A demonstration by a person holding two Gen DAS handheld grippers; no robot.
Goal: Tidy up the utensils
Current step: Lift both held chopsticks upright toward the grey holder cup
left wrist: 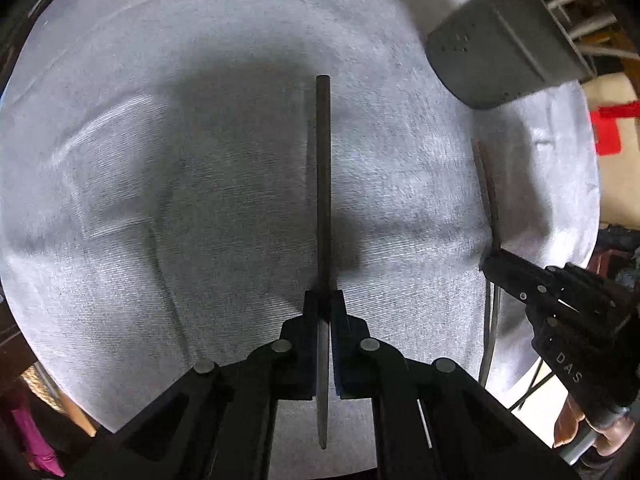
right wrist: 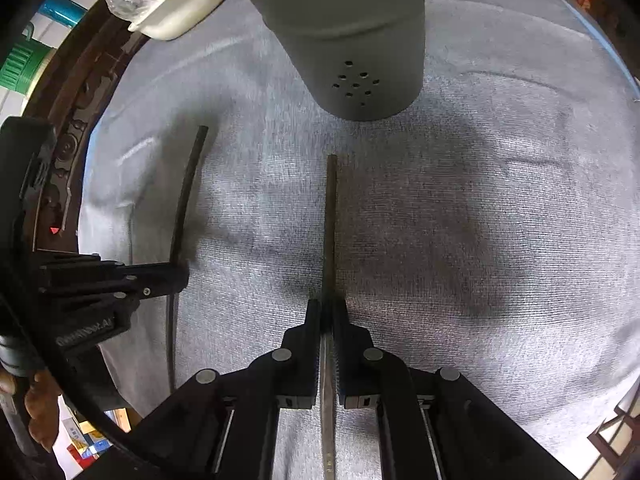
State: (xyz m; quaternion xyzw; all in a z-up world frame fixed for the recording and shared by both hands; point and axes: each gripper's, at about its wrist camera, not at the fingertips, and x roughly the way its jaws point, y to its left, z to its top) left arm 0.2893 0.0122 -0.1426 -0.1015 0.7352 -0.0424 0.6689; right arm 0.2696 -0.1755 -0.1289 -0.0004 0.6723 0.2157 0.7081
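Landmark: utensil holder [right wrist: 344,40], stood on the cloth [right wrist: 480,208] that is spread over the table. One utensil [right wrist: 330,232] is held in the right tongs [right wrist: 327,320], just before the holder, tip pointed at its base. A second utensil [left wrist: 323,184] is held in the left tongs [left wrist: 324,308], before and left of the holder. A tray [right wrist: 180,4] is set left of the holder.

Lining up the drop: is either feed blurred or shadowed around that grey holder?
Left wrist view: perforated grey plastic utensil holder motion-smeared, fisheye-bent at the edge; dark shadow on pale grey cloth. Right wrist view: holder sharp, shadows softer.
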